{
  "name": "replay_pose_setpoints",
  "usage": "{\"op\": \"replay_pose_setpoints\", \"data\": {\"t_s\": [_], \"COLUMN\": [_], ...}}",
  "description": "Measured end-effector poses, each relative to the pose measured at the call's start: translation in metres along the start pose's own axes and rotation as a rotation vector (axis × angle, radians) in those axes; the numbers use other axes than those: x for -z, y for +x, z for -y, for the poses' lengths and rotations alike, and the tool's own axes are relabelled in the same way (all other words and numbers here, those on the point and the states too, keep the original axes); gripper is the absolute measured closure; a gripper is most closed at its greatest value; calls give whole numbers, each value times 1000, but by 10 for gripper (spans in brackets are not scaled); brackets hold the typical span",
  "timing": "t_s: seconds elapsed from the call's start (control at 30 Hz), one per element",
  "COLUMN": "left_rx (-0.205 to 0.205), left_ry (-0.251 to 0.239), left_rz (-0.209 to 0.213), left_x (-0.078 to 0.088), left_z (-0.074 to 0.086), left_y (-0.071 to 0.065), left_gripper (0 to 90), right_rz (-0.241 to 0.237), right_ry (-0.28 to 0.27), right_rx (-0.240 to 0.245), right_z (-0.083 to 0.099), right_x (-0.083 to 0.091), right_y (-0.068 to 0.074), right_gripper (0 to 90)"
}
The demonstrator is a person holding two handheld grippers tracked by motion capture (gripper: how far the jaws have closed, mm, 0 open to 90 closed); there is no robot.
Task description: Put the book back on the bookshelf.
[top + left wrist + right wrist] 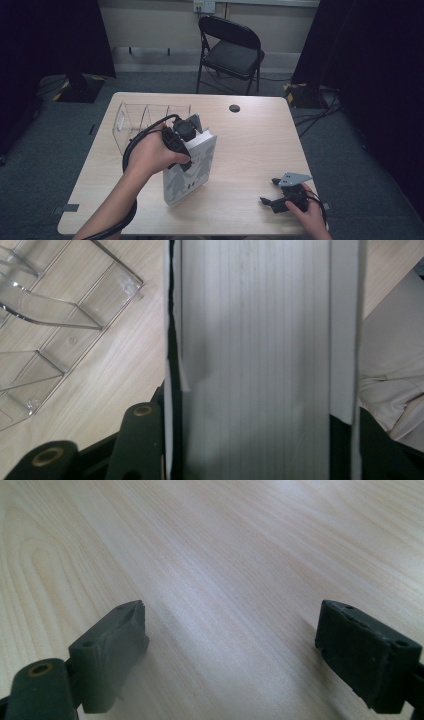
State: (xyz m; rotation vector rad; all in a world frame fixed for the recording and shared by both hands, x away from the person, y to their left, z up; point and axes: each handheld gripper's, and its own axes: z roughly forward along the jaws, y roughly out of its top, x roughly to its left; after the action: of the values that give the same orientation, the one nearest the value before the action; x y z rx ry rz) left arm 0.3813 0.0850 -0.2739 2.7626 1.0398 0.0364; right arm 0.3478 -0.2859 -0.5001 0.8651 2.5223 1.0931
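The wooden table [250,145] bears a clear plastic file rack [131,120] at its far left. Just beside it stands my white book [192,167], upright, clamped across its thickness by my left tongs [181,142]. My right tongs [272,192] rest near the table's right corner, jaws wide apart.

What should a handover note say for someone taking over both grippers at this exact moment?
Left gripper: shut on the white book, gripping its top edge; the book stands upright on the table.
Right gripper: open, holding nothing, low over the table's near right corner.
Clear divider rack: just behind and left of the book, its slots look unfilled.
Done: the book is picked up and held on edge.
Left: probably slotting the book into the rack, then releasing; the right gripper could steady the rack.
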Motion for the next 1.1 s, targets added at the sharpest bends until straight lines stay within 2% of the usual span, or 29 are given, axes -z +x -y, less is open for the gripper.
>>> {"op": "replay_pose_setpoints", "data": {"t_s": [0.27, 0.33, 0.5, 0.87, 1.1], "left_rx": [26, 29, 62, 108, 142], "left_ry": [-2, -6, -15, -22, -24], "left_rz": [-1, -13, -2, -31, -28], "left_x": [3, 5, 9, 11, 10], "left_z": [7, 9, 13, 26, 35], "left_y": [2, 4, 10, 21, 28], "left_gripper": [536, 537, 536, 536, 536], "right_rz": [0, 0, 0, 0, 0], "right_ry": [0, 0, 0, 0, 0], "right_rx": [0, 0, 0, 0, 0], "right_z": [0, 0, 0, 0, 0], "right_x": [0, 0, 0, 0, 0], "right_y": [0, 0, 0, 0, 0], "right_gripper": [122, 122, 122, 122, 121]}}
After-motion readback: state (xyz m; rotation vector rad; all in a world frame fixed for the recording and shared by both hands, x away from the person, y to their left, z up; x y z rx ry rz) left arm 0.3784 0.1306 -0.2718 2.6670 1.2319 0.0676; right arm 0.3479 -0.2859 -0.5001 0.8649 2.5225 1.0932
